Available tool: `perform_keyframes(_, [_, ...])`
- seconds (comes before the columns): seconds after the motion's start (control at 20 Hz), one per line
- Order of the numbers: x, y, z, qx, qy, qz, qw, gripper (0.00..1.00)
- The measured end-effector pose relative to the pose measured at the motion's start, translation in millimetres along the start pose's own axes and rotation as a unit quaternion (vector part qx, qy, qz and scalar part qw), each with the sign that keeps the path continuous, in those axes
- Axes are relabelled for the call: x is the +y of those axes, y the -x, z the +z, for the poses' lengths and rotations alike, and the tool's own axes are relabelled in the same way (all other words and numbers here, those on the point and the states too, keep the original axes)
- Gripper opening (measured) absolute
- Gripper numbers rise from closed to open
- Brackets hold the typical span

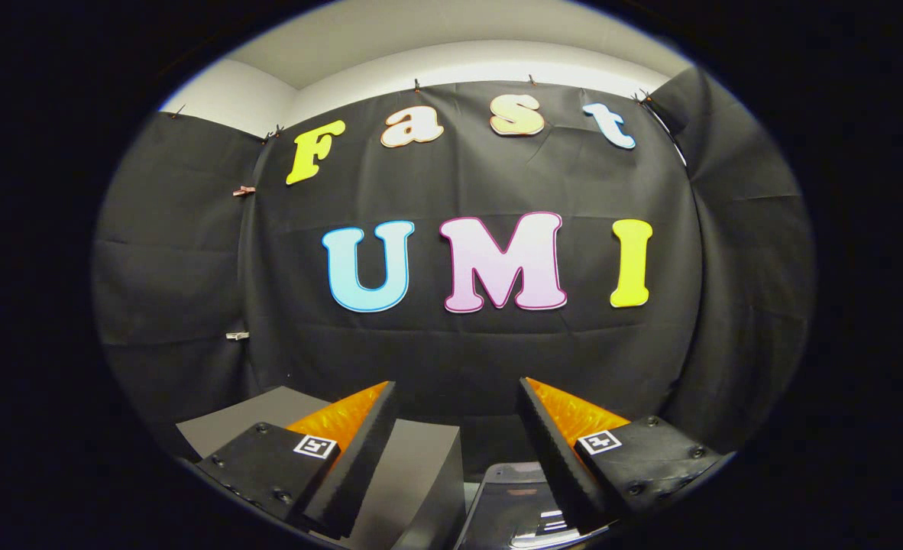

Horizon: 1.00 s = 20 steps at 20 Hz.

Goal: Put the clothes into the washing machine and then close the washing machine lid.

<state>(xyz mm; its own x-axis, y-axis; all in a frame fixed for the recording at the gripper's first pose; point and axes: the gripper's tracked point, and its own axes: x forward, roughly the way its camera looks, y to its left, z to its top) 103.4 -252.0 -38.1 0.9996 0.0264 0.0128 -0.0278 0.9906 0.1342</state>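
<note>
My gripper [455, 384] is open, its two fingers spread wide with nothing between them. It is held level and faces the black cloth wall [467, 351] of the booth. Low between the fingers lies a dark glossy curved surface [514, 504] that catches light; it may be the washing machine's top, but I cannot tell. To its left, under the left finger [360, 451], stands a grey box-like block [421, 473].
A second flat grey surface [268, 412] lies further left, behind the left finger. The cloth wall wraps around on both sides, clipped up along a white wall [451, 61] near the ceiling.
</note>
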Motion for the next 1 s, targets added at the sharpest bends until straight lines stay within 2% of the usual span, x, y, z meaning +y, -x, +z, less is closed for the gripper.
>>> perform_keyframes(0.35, [11, 3, 4, 0.003, -0.009, 0.005, 1.0, 0.99])
perform_keyframes(1.0, [0, 8, 6, 0.014, 0.004, -0.002, 1.0, 0.99])
